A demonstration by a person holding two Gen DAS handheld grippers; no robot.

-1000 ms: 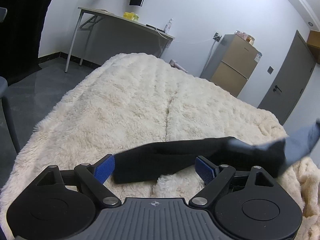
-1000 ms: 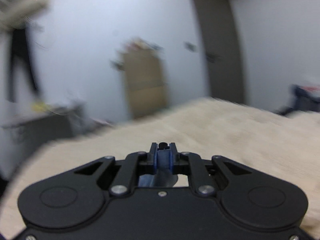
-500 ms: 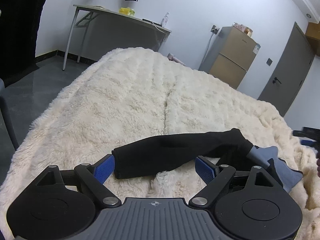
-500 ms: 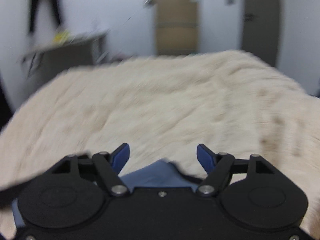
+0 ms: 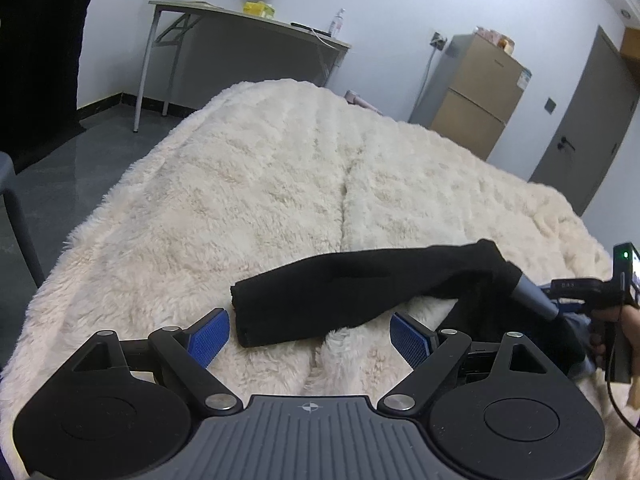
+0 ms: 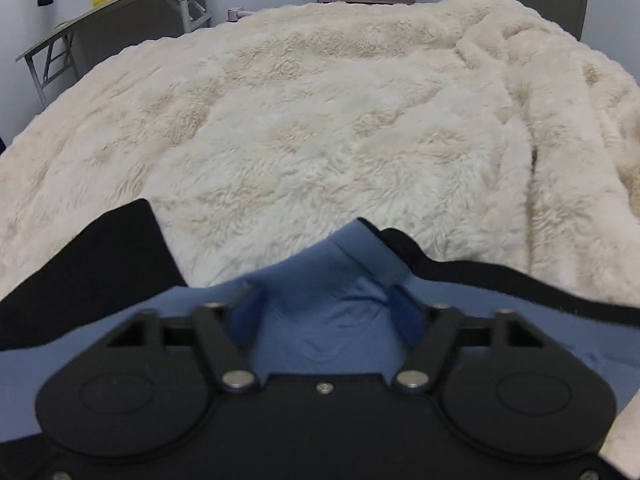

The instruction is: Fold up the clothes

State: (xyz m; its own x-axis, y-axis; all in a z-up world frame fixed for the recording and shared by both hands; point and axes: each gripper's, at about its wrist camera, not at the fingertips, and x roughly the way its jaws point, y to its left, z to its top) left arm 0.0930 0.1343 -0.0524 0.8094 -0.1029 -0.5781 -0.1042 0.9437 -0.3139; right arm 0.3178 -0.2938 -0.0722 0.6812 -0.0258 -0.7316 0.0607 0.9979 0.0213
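A black garment [image 5: 360, 292] with a blue lining [image 6: 332, 300] lay on the cream fleece blanket [image 5: 260, 184] that covered the bed, its black sleeve stretched across the near part of the blanket. The left gripper [image 5: 310, 334] hovered just above the sleeve's cuff end with its blue pads spread wide and nothing between them. The right gripper [image 6: 326, 312] was pressed down onto the blue lining, its jaws closing with a bunched fold of that cloth between the pads; whether they already pinched it could not be told. In the left wrist view a hand [image 5: 630, 324] held that gripper at the right edge. Behind the bed stood a folding table [image 5: 248, 20] bearing a yellow box [image 5: 259, 9] and a bottle [image 5: 338, 20]; a tan cabinet [image 5: 476, 92] carried small items on top, too blurred to name.
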